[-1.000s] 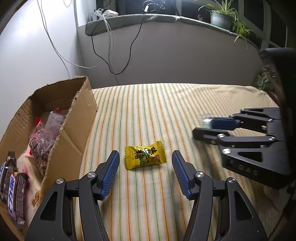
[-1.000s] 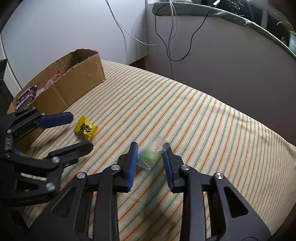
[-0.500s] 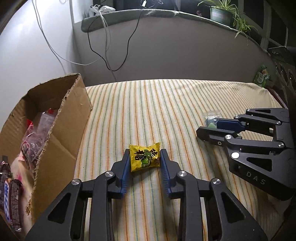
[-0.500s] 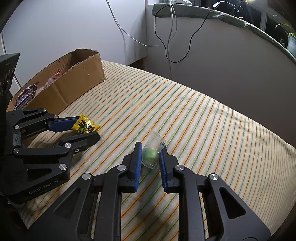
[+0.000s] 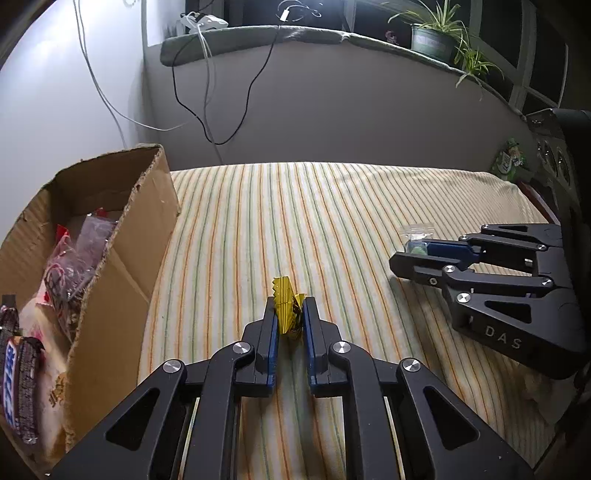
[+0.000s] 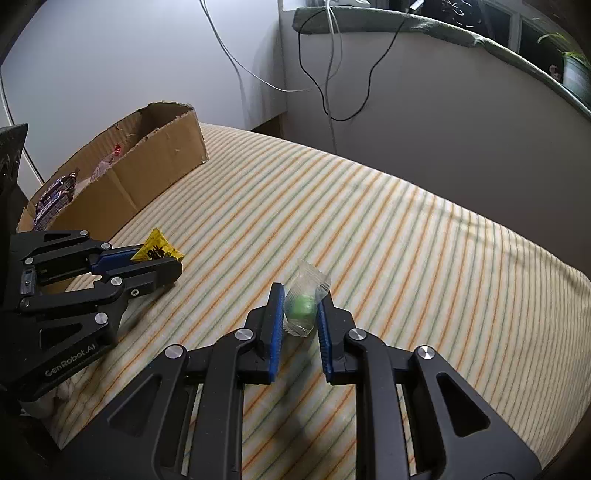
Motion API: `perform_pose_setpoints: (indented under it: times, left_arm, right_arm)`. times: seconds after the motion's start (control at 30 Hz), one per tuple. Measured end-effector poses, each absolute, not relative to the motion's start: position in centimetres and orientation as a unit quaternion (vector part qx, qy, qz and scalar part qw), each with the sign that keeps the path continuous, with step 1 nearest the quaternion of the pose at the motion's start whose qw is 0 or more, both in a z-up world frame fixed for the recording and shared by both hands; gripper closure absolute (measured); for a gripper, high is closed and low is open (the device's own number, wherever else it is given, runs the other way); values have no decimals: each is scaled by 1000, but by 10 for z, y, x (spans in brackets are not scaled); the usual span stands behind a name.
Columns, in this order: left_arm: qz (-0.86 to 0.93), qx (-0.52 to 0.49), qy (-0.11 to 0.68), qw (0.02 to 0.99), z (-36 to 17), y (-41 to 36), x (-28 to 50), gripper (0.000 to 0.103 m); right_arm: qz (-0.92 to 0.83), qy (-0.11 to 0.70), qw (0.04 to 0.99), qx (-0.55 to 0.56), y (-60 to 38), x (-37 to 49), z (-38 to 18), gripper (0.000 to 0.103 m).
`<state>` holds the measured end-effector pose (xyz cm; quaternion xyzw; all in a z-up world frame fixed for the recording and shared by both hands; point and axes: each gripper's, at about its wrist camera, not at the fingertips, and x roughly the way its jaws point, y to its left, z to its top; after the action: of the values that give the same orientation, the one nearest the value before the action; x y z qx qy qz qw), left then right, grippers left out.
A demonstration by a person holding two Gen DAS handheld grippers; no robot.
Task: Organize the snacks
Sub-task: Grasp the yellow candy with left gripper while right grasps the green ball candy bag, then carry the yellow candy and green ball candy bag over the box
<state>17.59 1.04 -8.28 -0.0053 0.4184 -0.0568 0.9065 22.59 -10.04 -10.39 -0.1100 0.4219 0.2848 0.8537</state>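
left hand-held gripper [image 5: 290, 315] has just closed, pinching the yellow candy [image 5: 286, 310]; right hand-held gripper [image 6: 301, 308] clamps the clear-wrapped green candy [image 6: 303, 304]; box [image 5: 122, 258] contents partly hidden.

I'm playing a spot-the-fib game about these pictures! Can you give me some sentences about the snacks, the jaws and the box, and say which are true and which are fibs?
1. The left gripper has its jaws shut on the yellow candy. True.
2. The right gripper holds a red lollipop. False: its jaws pinch a clear-wrapped green candy.
3. The cardboard box already has snacks in it. True: wrapped chocolate bars and other packets lie inside.
4. The yellow candy is inside the box. False: it is over the striped cloth, outside the box.
5. A potted plant sits on the ledge behind. True.
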Motion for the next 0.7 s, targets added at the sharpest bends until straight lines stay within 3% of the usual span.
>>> perform_pose_setpoints:
  times: [0.7]
  left_arm:
    - [-64, -25, 338, 939, -22, 39, 128, 93]
  right_arm:
    - [296, 397, 865, -75, -105, 193, -60, 86]
